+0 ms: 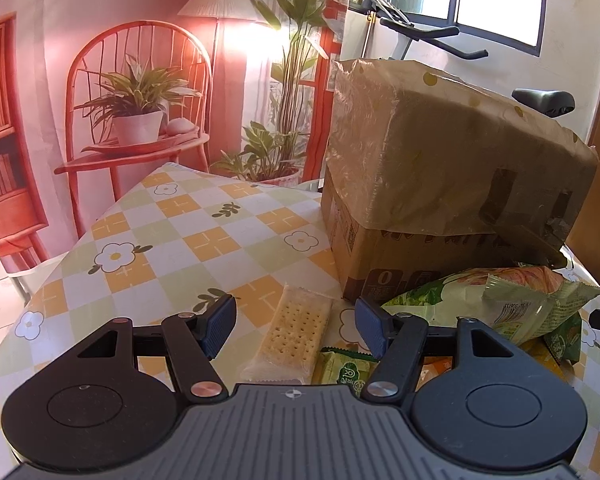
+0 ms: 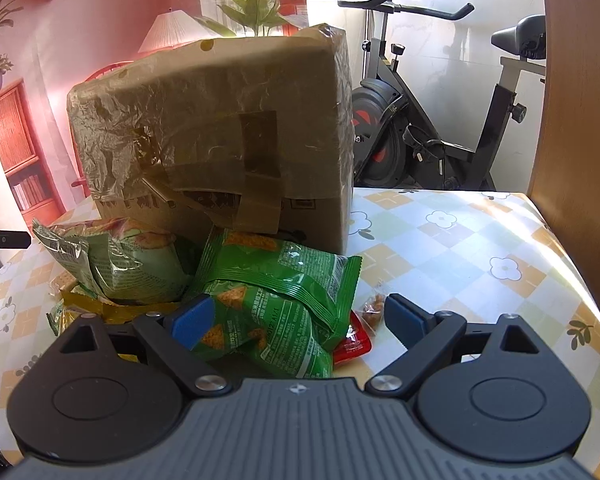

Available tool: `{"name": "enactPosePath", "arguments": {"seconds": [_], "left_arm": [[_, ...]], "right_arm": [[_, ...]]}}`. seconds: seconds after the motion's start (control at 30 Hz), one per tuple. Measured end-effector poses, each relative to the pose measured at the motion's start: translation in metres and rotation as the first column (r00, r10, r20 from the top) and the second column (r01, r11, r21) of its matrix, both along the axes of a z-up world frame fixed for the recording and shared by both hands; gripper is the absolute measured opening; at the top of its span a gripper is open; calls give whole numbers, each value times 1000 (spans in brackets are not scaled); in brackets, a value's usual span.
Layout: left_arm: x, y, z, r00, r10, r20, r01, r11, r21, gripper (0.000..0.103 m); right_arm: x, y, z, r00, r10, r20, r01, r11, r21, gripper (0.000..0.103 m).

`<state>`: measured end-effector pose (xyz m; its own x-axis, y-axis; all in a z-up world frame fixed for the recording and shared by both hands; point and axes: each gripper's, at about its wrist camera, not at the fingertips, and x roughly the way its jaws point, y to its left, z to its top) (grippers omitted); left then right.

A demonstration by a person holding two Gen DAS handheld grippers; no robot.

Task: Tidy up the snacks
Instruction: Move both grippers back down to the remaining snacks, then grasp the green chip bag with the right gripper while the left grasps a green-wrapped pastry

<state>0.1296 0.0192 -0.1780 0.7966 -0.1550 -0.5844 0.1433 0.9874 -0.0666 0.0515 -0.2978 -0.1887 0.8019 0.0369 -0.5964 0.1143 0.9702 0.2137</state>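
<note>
My left gripper (image 1: 295,326) is open, its jaws on either side of a clear-wrapped cracker pack (image 1: 294,330) lying on the table. A small green packet (image 1: 342,372) lies just right of it, and a pale green snack bag (image 1: 500,304) further right. My right gripper (image 2: 298,320) is open around a bright green chip bag (image 2: 276,304). A red packet (image 2: 352,346) and a small clear packet of nuts (image 2: 372,310) lie beside it. The pale green bag (image 2: 128,268) and yellow wrappers (image 2: 112,308) are to the left.
A cardboard box covered with brown plastic (image 1: 440,176) stands behind the snacks, also in the right wrist view (image 2: 220,136). The checked floral tablecloth (image 1: 180,236) covers the table. An exercise bike (image 2: 432,120) stands beyond the table's far edge.
</note>
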Motion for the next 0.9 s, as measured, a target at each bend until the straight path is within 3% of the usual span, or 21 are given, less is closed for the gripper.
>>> {"name": "enactPosePath", "arguments": {"seconds": [0.27, 0.43, 0.5, 0.67, 0.77, 0.9], "left_arm": [[1, 0, -5, 1000, -8, -18, 8, 1000, 2, 68], [4, 0, -22, 994, -47, -97, 47, 999, 0, 68], [4, -3, -33, 990, -65, -125, 67, 998, 10, 68], [8, -11, -49, 978, -124, -169, 122, 992, -21, 68], [11, -23, -57, 970, -165, -180, 169, 986, 5, 65], [20, -32, -69, 968, -146, -206, 158, 987, 40, 56]], "right_arm": [[46, -1, -13, 997, 24, -78, -13, 990, 139, 100], [74, -6, -32, 986, 0, -167, 35, 978, 208, 103], [74, -5, -34, 990, -3, -143, 33, 977, 211, 103], [61, -2, -28, 995, 35, -96, -15, 978, 210, 86], [50, 1, -24, 996, 48, -77, -32, 979, 200, 81], [43, 2, -22, 997, 44, -68, -29, 977, 212, 80]]}}
